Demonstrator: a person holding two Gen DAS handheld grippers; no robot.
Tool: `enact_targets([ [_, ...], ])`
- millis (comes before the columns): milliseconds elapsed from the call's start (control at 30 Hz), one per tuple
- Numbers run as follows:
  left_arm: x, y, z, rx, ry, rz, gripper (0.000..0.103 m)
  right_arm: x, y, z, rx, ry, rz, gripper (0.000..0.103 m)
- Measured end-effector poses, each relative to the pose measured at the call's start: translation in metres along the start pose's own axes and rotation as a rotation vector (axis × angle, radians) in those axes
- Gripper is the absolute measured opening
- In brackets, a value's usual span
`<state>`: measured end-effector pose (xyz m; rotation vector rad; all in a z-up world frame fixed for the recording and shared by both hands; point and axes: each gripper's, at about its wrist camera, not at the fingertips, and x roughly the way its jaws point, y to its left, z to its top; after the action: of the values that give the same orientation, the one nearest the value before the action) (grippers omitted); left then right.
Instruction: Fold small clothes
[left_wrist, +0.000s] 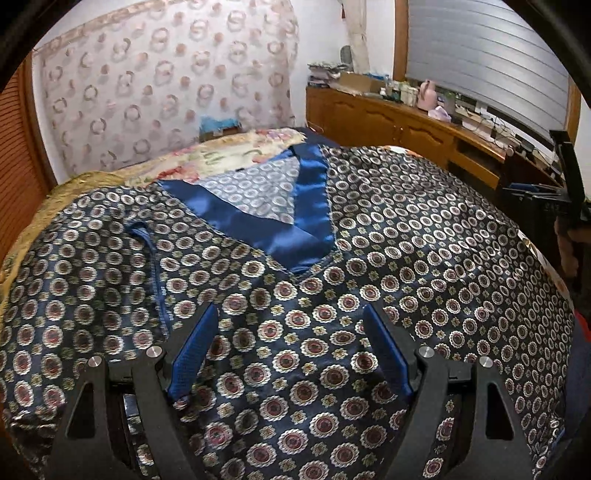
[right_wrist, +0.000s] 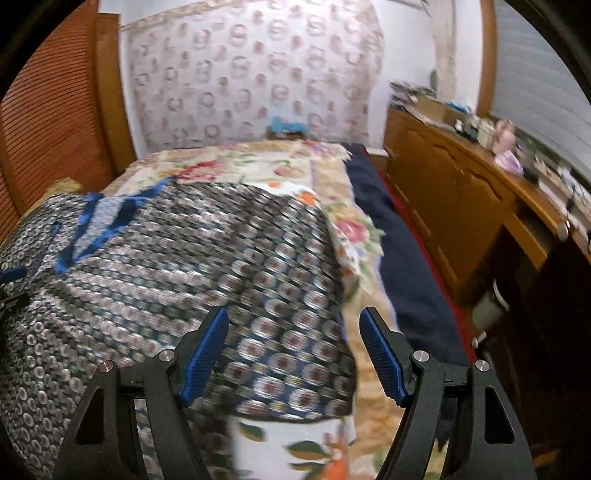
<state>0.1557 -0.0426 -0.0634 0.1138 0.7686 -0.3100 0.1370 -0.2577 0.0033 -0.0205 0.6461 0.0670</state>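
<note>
A dark blue patterned garment (left_wrist: 369, 236) with a shiny blue V-neck collar (left_wrist: 306, 206) lies spread flat on a floral bedspread (left_wrist: 207, 155). My left gripper (left_wrist: 290, 314) is open and empty, just above the garment's chest area. My right gripper (right_wrist: 293, 317) is open and empty, over the garment's right edge (right_wrist: 332, 295); the garment (right_wrist: 207, 258) and collar (right_wrist: 107, 221) show blurred in the right wrist view. The right gripper's body also shows in the left wrist view at the far right (left_wrist: 569, 199).
The bed (right_wrist: 280, 166) has a dark blue sheet (right_wrist: 399, 258) along its right side. A wooden cabinet (right_wrist: 450, 192) with clutter on top runs along the right. A patterned curtain (left_wrist: 166, 74) hangs behind the bed. A slatted wooden door (right_wrist: 48, 110) stands at the left.
</note>
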Motion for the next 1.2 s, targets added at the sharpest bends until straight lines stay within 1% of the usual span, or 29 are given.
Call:
enact_targets([
  [167,0.014,-0.003,0.001,0.007,0.048,-0.011,0.081,0.004,-0.008,-0.003,0.061,0.063,0.021,0.071],
  [267,0.020,-0.005,0.000,0.010,0.080,-0.016,0.081,0.006,-0.010,-0.003,0.087,0.095,0.052,0.063],
  [333,0.024,-0.006,0.000,0.019,0.101,-0.016,0.081,0.006,-0.012,-0.004,0.095,0.113,0.067,0.054],
  [367,0.027,-0.007,0.000,0.024,0.117,-0.019,0.082,0.007,-0.014,-0.005,0.097,0.121,0.075,0.051],
  [400,0.028,-0.009,-0.001,0.030,0.124,-0.015,0.085,0.009,-0.006,-0.006,0.098,0.130,0.082,0.048],
  [433,0.028,-0.010,-0.001,0.035,0.126,-0.017,0.085,0.009,-0.008,-0.004,0.098,0.131,0.088,0.043],
  [467,0.028,-0.010,-0.001,0.037,0.127,-0.020,0.086,0.008,-0.005,-0.003,0.101,0.130,0.098,0.041],
  [533,0.029,-0.010,0.000,0.039,0.135,-0.030,0.091,0.009,0.000,-0.004,0.104,0.130,0.112,0.034],
  [600,0.031,-0.013,-0.001,0.049,0.146,-0.033,0.103,0.007,-0.005,-0.007,0.104,0.130,0.122,0.029],
  [633,0.033,-0.014,-0.001,0.052,0.153,-0.030,0.103,0.004,-0.004,-0.007,0.100,0.131,0.119,0.028],
  [667,0.033,-0.014,0.000,0.052,0.153,-0.031,0.103,-0.002,-0.015,-0.008,0.091,0.130,0.111,0.026],
  [767,0.033,-0.015,0.000,0.052,0.153,-0.030,0.103,0.004,-0.020,-0.006,0.060,0.128,0.069,0.015],
  [800,0.032,-0.016,0.000,0.050,0.153,-0.028,0.103,0.004,-0.019,-0.007,0.050,0.128,0.056,0.008],
  [833,0.032,-0.015,0.000,0.049,0.153,-0.029,0.103,0.003,-0.019,-0.007,0.035,0.127,0.040,0.005],
  [900,0.033,-0.015,0.000,0.046,0.153,-0.027,0.103,0.001,-0.016,-0.007,0.014,0.122,0.033,0.002],
  [1000,0.031,-0.014,-0.001,0.041,0.152,-0.022,0.103,-0.007,-0.007,-0.007,-0.028,0.097,0.018,0.001],
  [1100,0.030,-0.013,-0.002,0.040,0.153,-0.023,0.103,-0.021,0.002,-0.001,-0.049,0.042,0.022,0.001],
  [1200,0.030,-0.013,-0.002,0.040,0.154,-0.024,0.103,-0.036,0.014,0.007,-0.066,-0.017,0.046,0.001],
])
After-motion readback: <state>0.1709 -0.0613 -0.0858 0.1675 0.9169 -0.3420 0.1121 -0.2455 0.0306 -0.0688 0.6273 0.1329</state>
